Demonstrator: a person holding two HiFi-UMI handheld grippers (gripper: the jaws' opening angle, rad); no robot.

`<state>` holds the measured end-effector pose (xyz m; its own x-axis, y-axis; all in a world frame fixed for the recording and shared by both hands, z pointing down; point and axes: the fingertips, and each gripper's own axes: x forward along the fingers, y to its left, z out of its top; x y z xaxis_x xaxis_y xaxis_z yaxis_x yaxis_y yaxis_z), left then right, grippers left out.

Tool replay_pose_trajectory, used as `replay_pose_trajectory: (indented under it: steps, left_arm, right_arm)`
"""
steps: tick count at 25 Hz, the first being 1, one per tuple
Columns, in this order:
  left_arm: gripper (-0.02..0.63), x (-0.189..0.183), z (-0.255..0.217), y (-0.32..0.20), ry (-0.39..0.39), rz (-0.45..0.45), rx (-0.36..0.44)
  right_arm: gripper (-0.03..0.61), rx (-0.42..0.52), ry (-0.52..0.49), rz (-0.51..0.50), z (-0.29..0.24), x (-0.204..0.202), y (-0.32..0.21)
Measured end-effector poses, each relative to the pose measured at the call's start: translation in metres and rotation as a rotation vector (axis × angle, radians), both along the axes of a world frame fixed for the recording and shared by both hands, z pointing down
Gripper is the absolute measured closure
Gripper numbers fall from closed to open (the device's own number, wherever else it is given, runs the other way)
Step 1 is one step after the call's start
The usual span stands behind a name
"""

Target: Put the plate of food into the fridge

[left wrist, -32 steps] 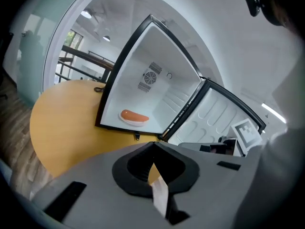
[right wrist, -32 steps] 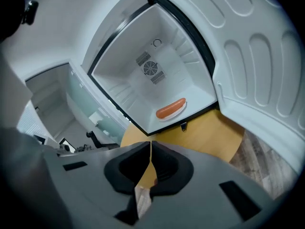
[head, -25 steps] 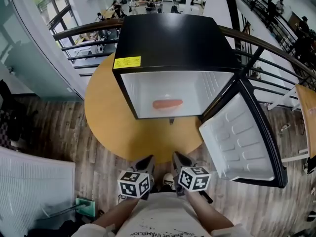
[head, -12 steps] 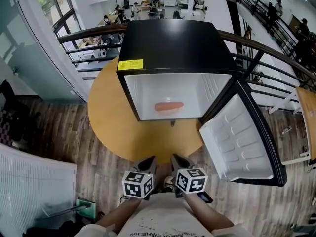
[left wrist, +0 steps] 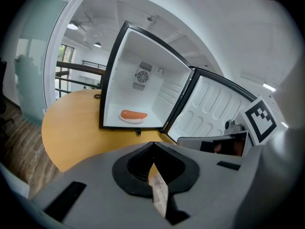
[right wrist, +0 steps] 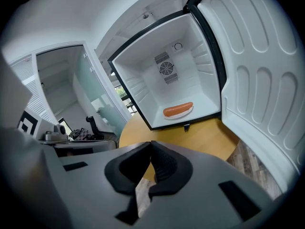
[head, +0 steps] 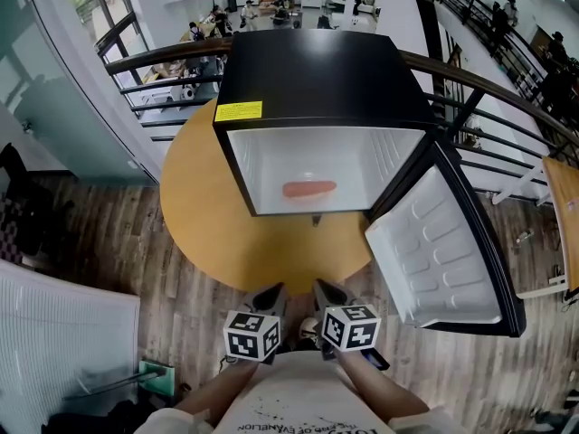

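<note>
1. On the round yellow-brown table [head: 194, 197], at 12 o'clock in the head view: a black fridge [head: 317, 70], front wide open, white inside.
2. Inside the fridge, flat on the bottom, near the middle: the plate of food [head: 308, 191]. One long orange-pink sausage [left wrist: 134, 114] lying on a small white plate.
3. At about 4 o'clock from the fridge: the fridge door [head: 443, 251], swung all the way out, with a white, bumpy inner side facing up.
4. Low at 6 o'clock in the head view, close to the person's body: the left tongs [head: 270, 295] and the right tongs [head: 327, 291]. Side by side, just beside each other, tips aimed at 12 o'clock, toward the fridge. Well apart from the plate of food, out past the near edge of the table.
5. In the left gripper view: left tongs [left wrist: 152, 149] squeezed together, tips touching, holding nothing. Fridge up at 12 o'clock, door at 2 o'clock.
6. In the right gripper view: right tongs [right wrist: 151, 147] pressed together too, tips touching, holding nothing. Fridge up at 12 o'clock, door at 3 o'clock.
7. Under the tongs and round the table: a brown wood floor [head: 109, 251].
8. Behind the fridge, from 10 o'clock round to 2 o'clock: a dark railing [head: 154, 57].
</note>
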<state>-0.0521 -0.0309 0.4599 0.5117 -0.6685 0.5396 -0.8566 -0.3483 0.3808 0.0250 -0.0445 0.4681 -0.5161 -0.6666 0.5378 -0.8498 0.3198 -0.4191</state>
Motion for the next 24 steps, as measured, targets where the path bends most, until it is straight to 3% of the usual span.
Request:
replay_pose_trajectory:
  steps: [24]
  left_arm:
    - [0.591,0.0025,0.0016,0.0056,0.008,0.014,-0.009]
  right_arm:
    - [0.552,0.005,0.013,-0.005,0.0006,-0.0011,0.0062]
